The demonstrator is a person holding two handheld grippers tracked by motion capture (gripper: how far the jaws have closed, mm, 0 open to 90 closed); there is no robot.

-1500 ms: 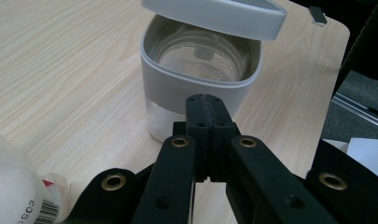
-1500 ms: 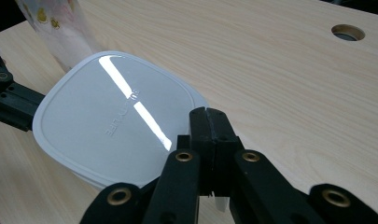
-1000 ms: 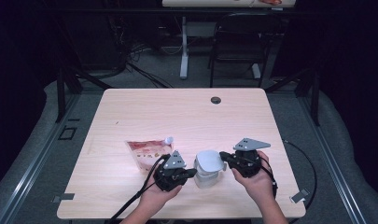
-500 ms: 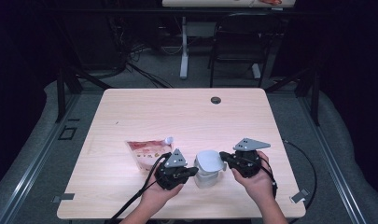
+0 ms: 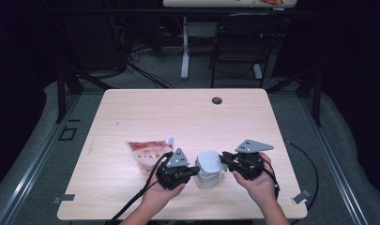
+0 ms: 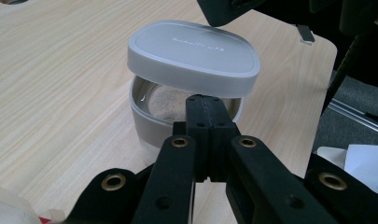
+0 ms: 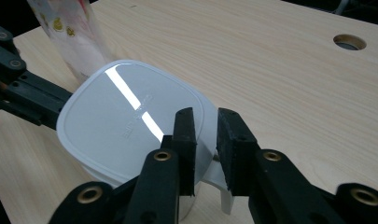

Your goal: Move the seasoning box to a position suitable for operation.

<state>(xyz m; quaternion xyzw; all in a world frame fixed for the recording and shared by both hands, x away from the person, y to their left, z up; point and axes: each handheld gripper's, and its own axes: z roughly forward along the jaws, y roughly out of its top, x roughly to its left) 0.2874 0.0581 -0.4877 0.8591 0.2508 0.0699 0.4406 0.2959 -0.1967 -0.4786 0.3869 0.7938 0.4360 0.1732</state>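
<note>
A pale grey tub (image 5: 208, 178) stands near the table's front edge between both grippers. Its lid (image 6: 193, 51) sits loose and tilted above the rim, so the inside of the tub (image 6: 168, 100) shows. My left gripper (image 6: 203, 100) is shut, its joined tips resting at the tub's near rim; in the high view the left gripper (image 5: 195, 169) is left of the tub. My right gripper (image 7: 205, 119) has just been opening its jaws. They stand apart on either side of the lid's (image 7: 130, 116) edge tab without pressing on it, so it is open. The right gripper (image 5: 224, 159) is at the tub's right.
A red and white pouch (image 5: 148, 152) with a white cap lies left of the tub, behind my left hand. The wooden table (image 5: 178, 112) has a cable hole (image 5: 217, 100) at the back. A chair (image 5: 239, 42) and desk legs stand beyond it.
</note>
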